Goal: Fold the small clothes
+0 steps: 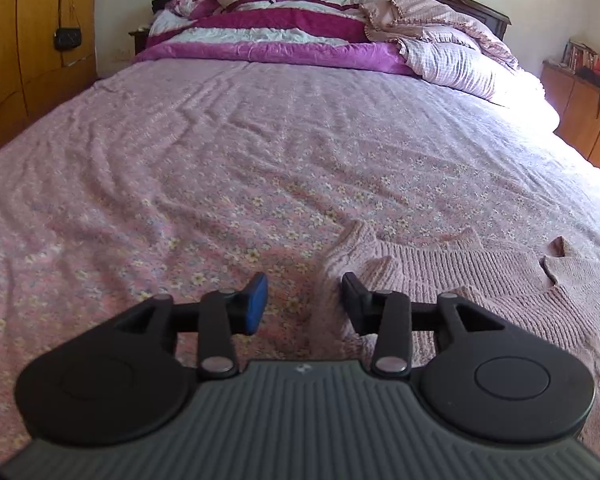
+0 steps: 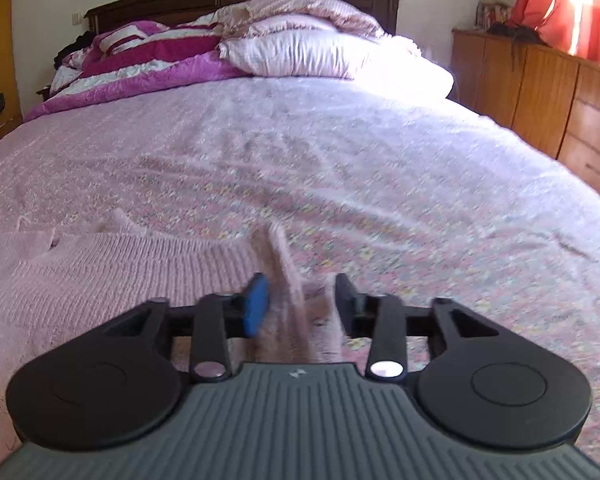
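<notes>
A pale pink knitted sweater point(image 1: 480, 280) lies flat on the floral bedsheet, at the lower right of the left wrist view and the lower left of the right wrist view point(image 2: 112, 276). My left gripper point(image 1: 305, 300) is open, its jaws standing either side of the sweater's left edge, which rises as a fold between them. My right gripper point(image 2: 298, 300) is open, its jaws astride the sweater's raised right edge point(image 2: 288, 280). Neither gripper is closed on the cloth.
The pink floral bedsheet point(image 1: 220, 152) stretches ahead. Folded magenta quilts point(image 1: 268, 28) and pillows point(image 2: 320, 52) lie at the headboard. A wooden wardrobe point(image 1: 32, 32) stands left of the bed, wooden cabinets point(image 2: 540, 92) right of it.
</notes>
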`<move>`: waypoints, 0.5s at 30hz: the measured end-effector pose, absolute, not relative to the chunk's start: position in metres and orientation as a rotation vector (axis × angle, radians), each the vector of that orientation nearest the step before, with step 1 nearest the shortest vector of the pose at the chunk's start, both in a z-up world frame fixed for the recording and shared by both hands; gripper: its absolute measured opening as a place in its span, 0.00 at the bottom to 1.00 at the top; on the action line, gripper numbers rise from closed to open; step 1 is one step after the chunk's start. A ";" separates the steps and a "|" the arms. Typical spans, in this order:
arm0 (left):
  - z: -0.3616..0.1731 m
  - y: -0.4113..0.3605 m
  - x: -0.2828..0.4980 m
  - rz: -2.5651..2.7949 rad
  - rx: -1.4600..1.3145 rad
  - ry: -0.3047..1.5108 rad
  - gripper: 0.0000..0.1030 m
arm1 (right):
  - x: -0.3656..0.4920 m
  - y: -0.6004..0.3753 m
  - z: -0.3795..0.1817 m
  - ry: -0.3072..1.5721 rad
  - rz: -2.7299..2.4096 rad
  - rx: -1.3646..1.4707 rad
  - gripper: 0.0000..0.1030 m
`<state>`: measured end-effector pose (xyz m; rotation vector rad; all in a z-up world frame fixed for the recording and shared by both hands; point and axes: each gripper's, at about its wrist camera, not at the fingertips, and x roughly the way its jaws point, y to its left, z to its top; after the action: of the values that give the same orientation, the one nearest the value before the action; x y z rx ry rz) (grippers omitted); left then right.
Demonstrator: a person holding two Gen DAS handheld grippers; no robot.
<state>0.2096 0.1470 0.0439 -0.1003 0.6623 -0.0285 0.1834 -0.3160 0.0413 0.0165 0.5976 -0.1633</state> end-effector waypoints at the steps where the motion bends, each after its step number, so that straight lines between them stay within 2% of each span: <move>1: 0.047 0.147 0.208 -0.032 -0.095 0.657 0.42 | 0.179 -0.317 0.045 0.590 -0.166 0.017 0.48; 6: 0.061 0.136 0.200 -0.101 -0.104 0.630 0.42 | 0.166 -0.314 0.065 0.550 -0.095 0.062 0.49; 8: 0.064 0.126 0.199 -0.154 -0.115 0.638 0.42 | 0.166 -0.307 0.071 0.571 -0.031 0.084 0.53; 9: 0.065 0.120 0.198 -0.183 -0.118 0.643 0.42 | 0.167 -0.303 0.072 0.590 0.008 0.099 0.59; 11: 0.063 0.108 0.199 -0.233 -0.122 0.667 0.43 | 0.171 -0.292 0.071 0.624 0.081 0.122 0.60; 13: 0.057 0.096 0.202 -0.276 -0.132 0.704 0.54 | 0.175 -0.279 0.068 0.654 0.122 0.121 0.61; 15: 0.048 0.085 0.205 -0.303 -0.129 0.739 0.56 | 0.180 -0.265 0.063 0.673 0.148 0.110 0.61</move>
<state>0.2049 0.0853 0.0481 -0.1291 0.7393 -0.3028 0.1804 -0.2652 0.0633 0.1099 0.6730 0.1480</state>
